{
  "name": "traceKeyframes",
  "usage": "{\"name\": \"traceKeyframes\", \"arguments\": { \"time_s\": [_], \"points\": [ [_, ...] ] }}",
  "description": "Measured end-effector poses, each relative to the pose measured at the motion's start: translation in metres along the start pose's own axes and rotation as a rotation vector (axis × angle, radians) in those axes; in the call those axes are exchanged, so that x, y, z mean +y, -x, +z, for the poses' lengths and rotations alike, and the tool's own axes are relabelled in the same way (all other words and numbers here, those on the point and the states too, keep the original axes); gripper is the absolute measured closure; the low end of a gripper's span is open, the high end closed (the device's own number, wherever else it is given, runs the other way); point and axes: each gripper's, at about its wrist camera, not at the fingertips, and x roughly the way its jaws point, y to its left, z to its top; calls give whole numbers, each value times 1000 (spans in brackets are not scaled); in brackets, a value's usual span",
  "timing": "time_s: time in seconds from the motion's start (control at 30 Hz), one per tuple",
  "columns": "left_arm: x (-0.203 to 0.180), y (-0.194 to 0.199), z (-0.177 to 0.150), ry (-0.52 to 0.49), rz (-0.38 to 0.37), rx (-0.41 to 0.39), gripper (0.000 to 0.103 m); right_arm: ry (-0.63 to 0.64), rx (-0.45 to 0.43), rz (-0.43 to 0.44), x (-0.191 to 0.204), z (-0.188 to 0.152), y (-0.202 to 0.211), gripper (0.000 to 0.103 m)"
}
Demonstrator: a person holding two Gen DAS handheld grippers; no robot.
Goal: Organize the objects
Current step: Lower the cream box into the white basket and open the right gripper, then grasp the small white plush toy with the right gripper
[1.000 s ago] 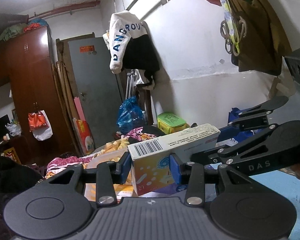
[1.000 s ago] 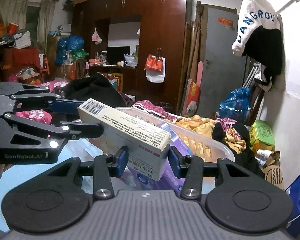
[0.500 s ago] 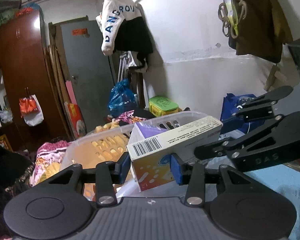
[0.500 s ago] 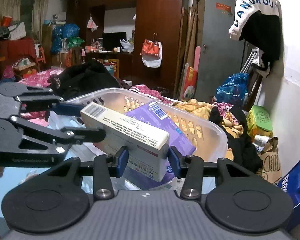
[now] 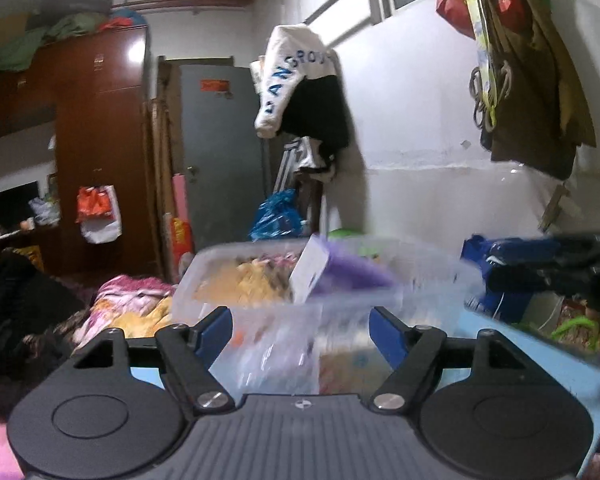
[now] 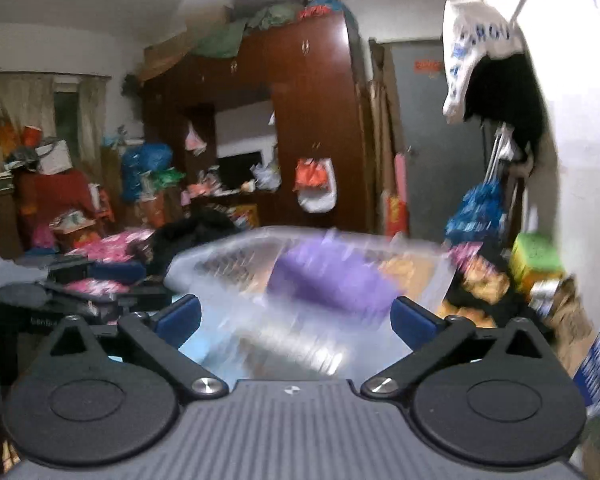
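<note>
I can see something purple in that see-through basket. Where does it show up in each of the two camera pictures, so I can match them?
Left wrist view: the purple box leans inside the clear basket, just above the open left gripper.
Right wrist view: it is a blurred patch in the basket, above the open right gripper.
Shared landmark: the white lettered garment hanging on the wall.
</note>
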Motion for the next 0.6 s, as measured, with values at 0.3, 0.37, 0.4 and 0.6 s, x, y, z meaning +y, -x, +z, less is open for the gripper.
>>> {"name": "traceKeyframes", "arguments": {
  "time_s": [0.3, 0.37, 0.4, 0.6],
  "points": [
    [10, 22, -55, 36, 0, 45, 24, -79, 150, 116, 20, -43, -51, 23],
    [15, 19, -59, 53, 5, 55, 26, -97, 184, 141, 17, -43, -61, 32],
    [18, 16, -60, 71, -5, 61, 30, -99, 199, 147, 17, -43, -65, 35],
    [25, 6, -65, 104, -2, 105, 35, -89, 258, 183, 27, -40, -86, 41]
  ]
}}
